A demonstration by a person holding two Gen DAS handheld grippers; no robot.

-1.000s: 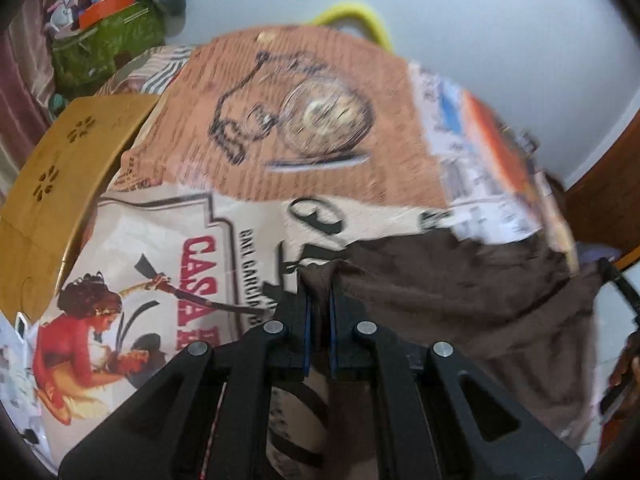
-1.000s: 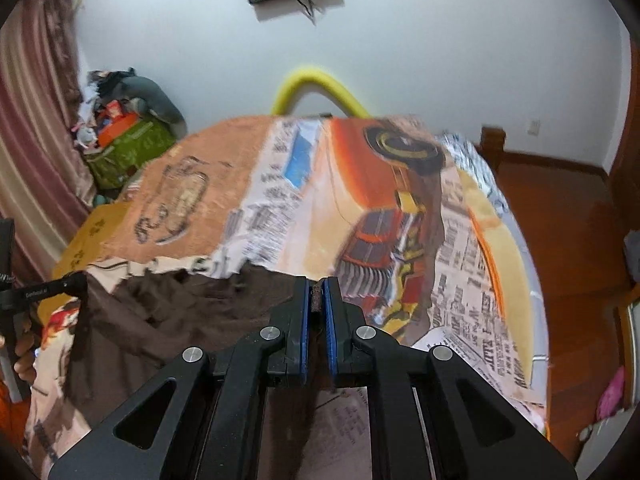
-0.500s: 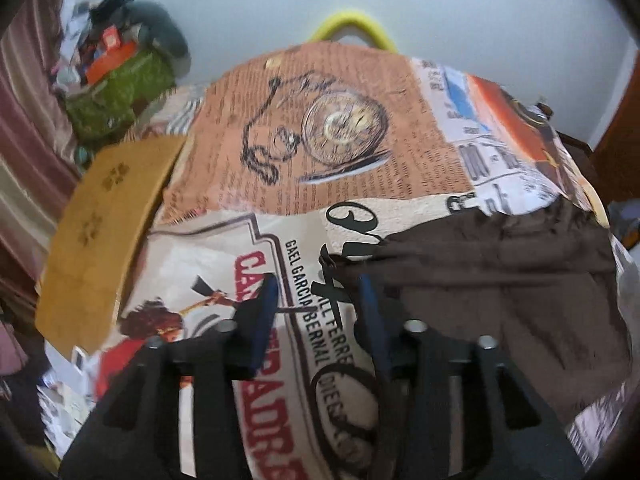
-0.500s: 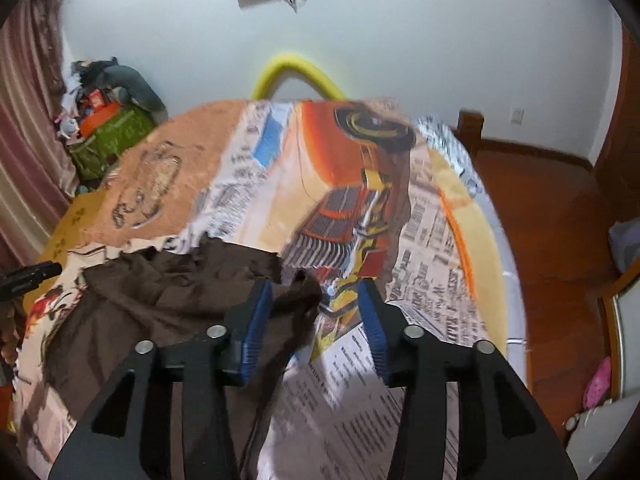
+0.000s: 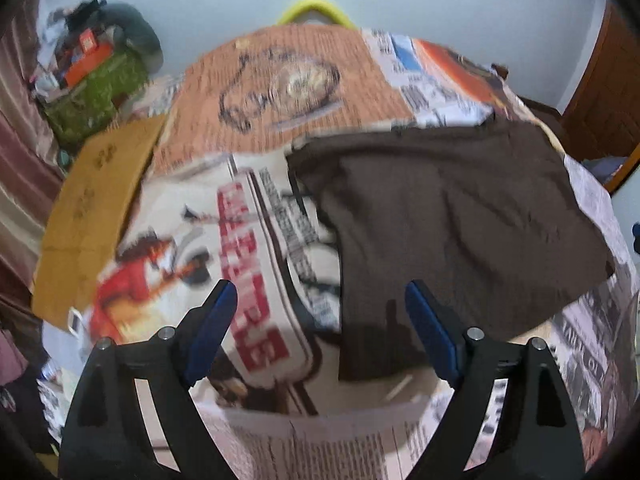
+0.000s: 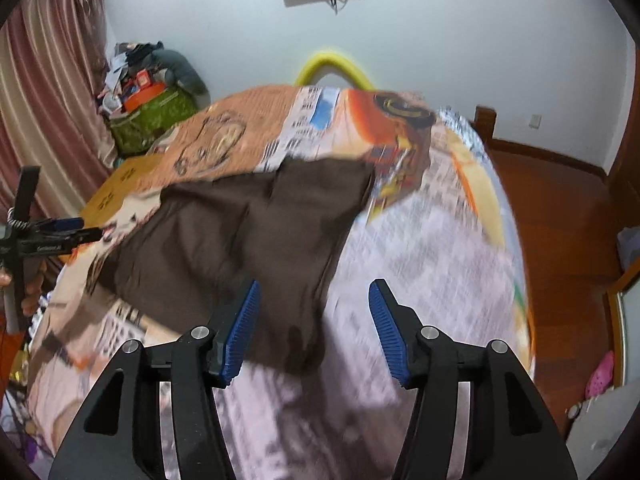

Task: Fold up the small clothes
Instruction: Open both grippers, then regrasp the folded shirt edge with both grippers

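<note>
A dark brown garment lies spread flat on the bed's printed cover, loose of both grippers. My left gripper hangs above the garment's near left edge, its jaws opening wide; the pads touch nothing. In the right wrist view the same brown garment lies ahead. My right gripper is over its near right corner, jaws opening, blue pads off the cloth. The left gripper shows at that view's left edge, held by a hand.
A yellow-brown board leans at the bed's left side. A green bag piled with clutter stands by the curtain. A yellow arch rises behind the bed. Wooden floor lies to the right.
Both grippers were shut on the brown garment's edge, then opened, let it drop and pulled back toward the bed's near side. The garment now lies flatter and farther ahead.
</note>
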